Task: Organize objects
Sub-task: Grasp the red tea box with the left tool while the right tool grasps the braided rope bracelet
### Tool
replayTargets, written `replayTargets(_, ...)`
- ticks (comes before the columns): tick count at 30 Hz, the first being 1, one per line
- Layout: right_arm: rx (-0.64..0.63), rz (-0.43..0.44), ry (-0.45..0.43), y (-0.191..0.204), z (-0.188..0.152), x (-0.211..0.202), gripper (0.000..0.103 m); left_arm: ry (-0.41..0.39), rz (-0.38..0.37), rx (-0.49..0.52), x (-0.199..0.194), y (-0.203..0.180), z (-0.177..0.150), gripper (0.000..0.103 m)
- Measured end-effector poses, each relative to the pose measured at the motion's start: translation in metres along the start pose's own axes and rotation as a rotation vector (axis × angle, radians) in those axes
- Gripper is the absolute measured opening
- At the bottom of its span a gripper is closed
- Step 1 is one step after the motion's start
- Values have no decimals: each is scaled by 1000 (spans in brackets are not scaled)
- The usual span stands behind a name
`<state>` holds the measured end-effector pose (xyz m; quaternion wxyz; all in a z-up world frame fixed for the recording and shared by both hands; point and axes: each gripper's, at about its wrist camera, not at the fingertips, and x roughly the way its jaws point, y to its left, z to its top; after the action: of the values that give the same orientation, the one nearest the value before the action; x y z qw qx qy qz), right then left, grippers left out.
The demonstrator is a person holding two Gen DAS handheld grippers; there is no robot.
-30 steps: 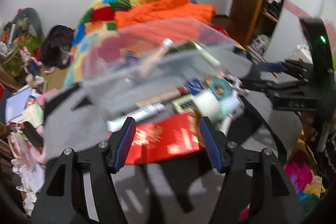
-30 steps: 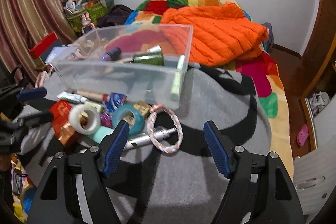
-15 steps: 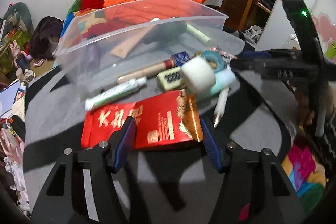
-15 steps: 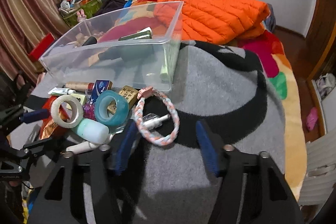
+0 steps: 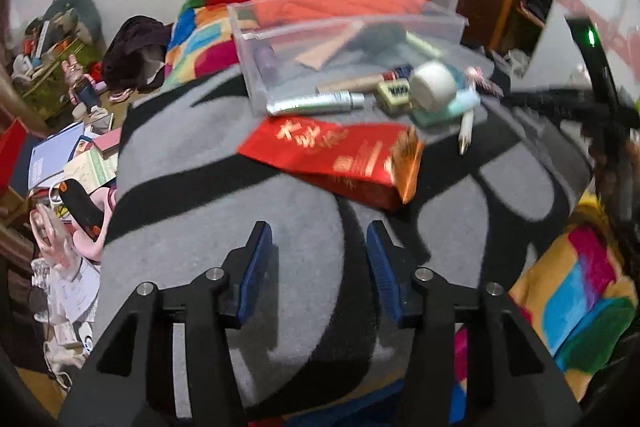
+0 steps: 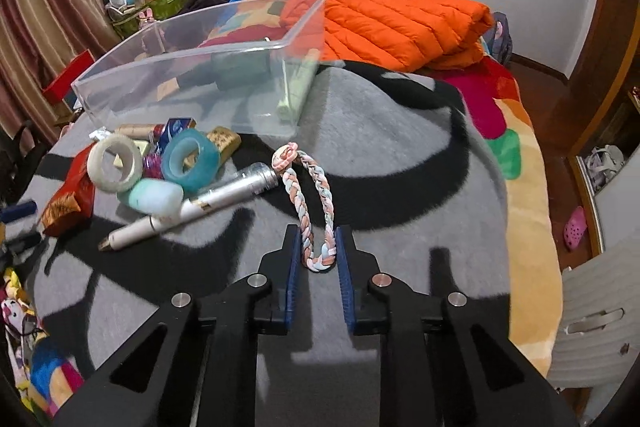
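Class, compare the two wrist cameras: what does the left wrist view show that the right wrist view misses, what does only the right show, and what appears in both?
Only the left wrist view shows the silver squeeze tube beside the box and the open left gripper over bare blanket.

Only the right wrist view shows the right gripper, its fingers narrowed around the near end of the pastel braided rope loop.

Both show the clear plastic storage box, red foil packet, white tape roll, cream-coloured pen and grey-and-black blanket.
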<state>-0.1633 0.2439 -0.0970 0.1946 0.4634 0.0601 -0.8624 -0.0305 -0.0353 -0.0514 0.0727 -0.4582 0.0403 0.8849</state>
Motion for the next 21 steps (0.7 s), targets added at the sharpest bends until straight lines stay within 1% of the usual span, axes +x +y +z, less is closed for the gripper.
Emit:
replayTargets(1,-1,-3,0,-1,-3,-2,16,-14,-1,-13,-3,0,5,62)
replayTargets(2,-5,-7,1,0,-6,-4,16,-32,1,-23,-5,0,10,69)
replayTargets(3,-11,-12,1,1,-7,-5,16,-49,2,-32,-5,-2,18,75)
replayTargets(5,-29,-19,3,3,-11,-9,17,-55,-8,-45,0,-6,34,76)
replayTargets(7,-40,-18,4,6,-14,-13,17,-41,-24,-57,12,-13,53,76)
replayTargets(8,-42,-13,3,7,-14,-17,18,-28,-7,-57,22,-18,62,76)
replayTargets(10,-40,-11,-13,7,-13,-23,23,-15,32,-32,36,-26,70,76)
replayTargets(11,-40,-11,-23,8,-13,-26,31,-8,61,-17,43,-30,73,76)
replayTargets(12,-42,-9,-38,8,-11,-29,36,5,94,4,52,-34,75,76)
replayTargets(13,-44,-9,-50,10,-8,-30,46,21,122,22,60,-37,74,76)
replayTargets(14,-48,-14,-66,11,-5,-31,54,28,132,28,63,-36,72,76)
replayTargets(15,-57,-18,-76,13,-2,-31,59,35,145,30,65,-34,69,76)
replayTargets(17,-81,-31,-80,17,5,-26,60,45,148,30,63,-29,61,76)
replayTargets(21,-121,-65,-47,22,17,-5,60,53,166,28,46,-16,35,76)
